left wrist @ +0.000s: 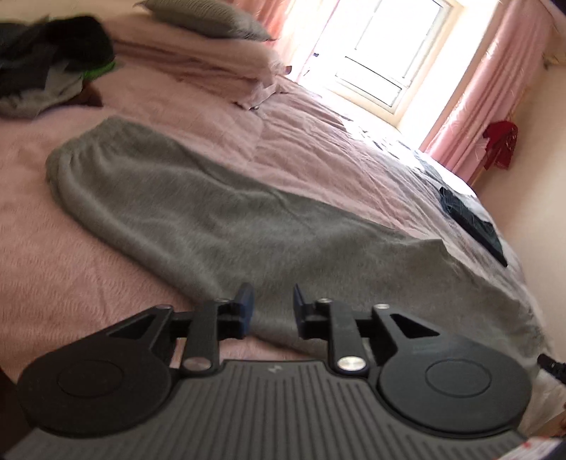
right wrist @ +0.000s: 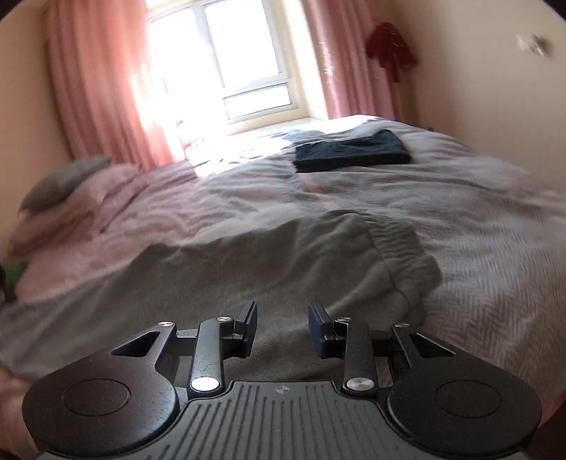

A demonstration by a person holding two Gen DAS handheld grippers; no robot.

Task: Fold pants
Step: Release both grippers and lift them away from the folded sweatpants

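Both grippers empty above the grey pants; next grab is the weak point.

Your left gripper (left wrist: pixel 273 307) and right gripper (right wrist: pixel 282 327) have jaws apart, holding nothing. The grey pants (left wrist: pixel 198 212) lie flat, doubled lengthwise on the pink bedspread (left wrist: pixel 53 254), waistband (right wrist: pixel 396 244) far right in the right view. Pinch only the top layer and the fold will likely skew; uneven lifts would drag cloth and wrinkle it.

Bedroom. Bed (right wrist: pixel 495 247) with pinkish-mauve textured cover, filling most of both views. Grey pillow (left wrist: pixel 208 17) atop a stack of folded pink bedding (left wrist: pixel 198 67) at the head end. Window (right wrist: pixel 226 60), white-framed, strong daylight spilling onto the cover. Pink curtains (right wrist: pixel 95 92) either side. Cream walls (right wrist: pixel 477 88); red garment (right wrist: pixel 391 44) hanging near the corner.
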